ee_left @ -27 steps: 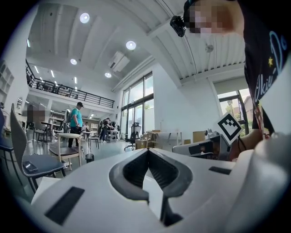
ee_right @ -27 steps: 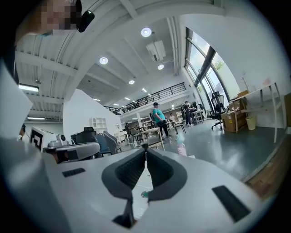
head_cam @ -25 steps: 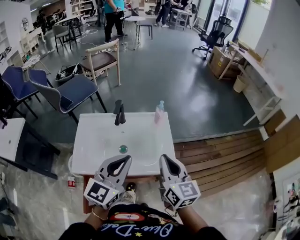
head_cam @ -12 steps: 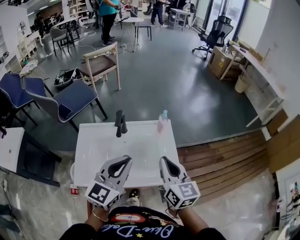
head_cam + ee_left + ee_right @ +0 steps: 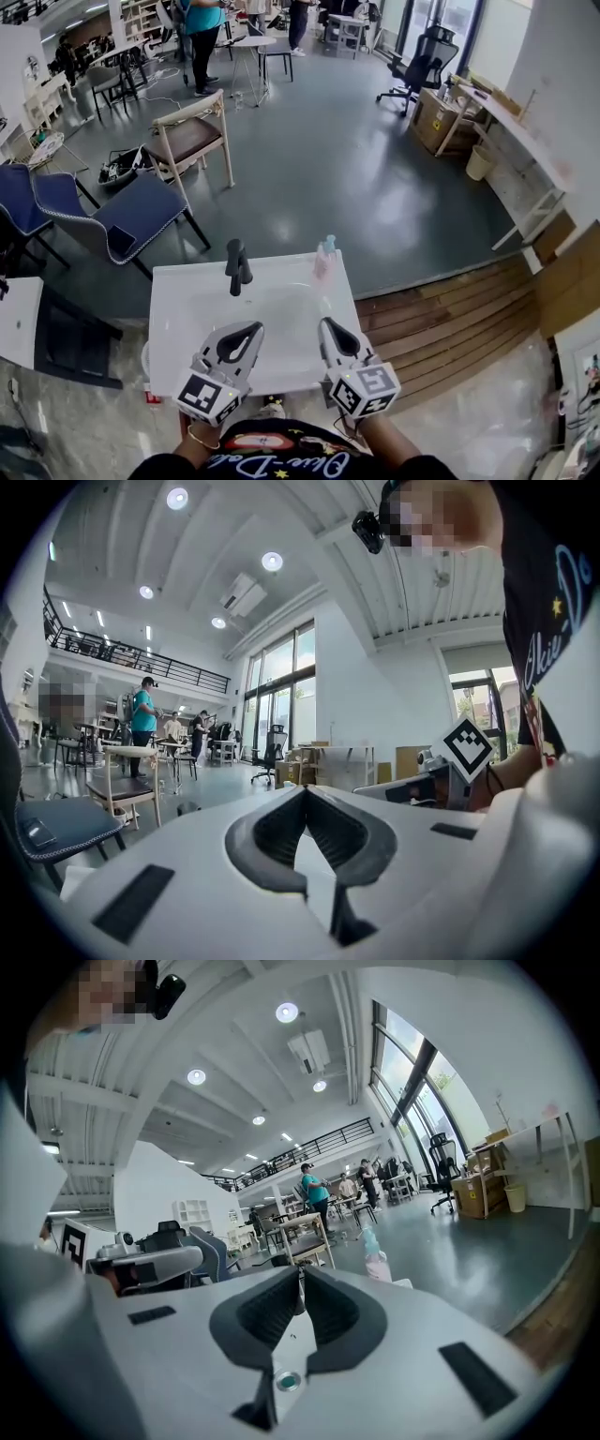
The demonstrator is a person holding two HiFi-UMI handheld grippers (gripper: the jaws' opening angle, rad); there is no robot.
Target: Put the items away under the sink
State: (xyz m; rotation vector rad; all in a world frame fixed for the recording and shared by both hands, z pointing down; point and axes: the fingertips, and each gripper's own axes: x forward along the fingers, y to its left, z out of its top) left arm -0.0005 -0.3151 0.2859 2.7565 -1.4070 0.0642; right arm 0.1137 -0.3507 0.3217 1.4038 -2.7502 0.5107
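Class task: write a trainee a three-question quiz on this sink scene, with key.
1. True or false: the pink bottle stands at the far right corner of the white sink, touched by neither tongs.
2. Where is the black faucet? A) the sink's far edge B) its near edge C) its right edge
3. Fill in: the left tongs and right tongs are both ___ and empty.
Key: 1 true; 2 A; 3 shut.

a sink [image 5: 187, 314] stands before the person, with the faucet [image 5: 237, 265] at the middle of its far edge and a soap bottle [image 5: 323, 259] at the far right corner. the left gripper [image 5: 246, 330] and right gripper [image 5: 330, 326] hang side by side over the near edge. an armchair [image 5: 131, 217] stands behind-left, a wooden chair [image 5: 192, 139] beyond it, and decking [image 5: 441, 314] lies to the right.
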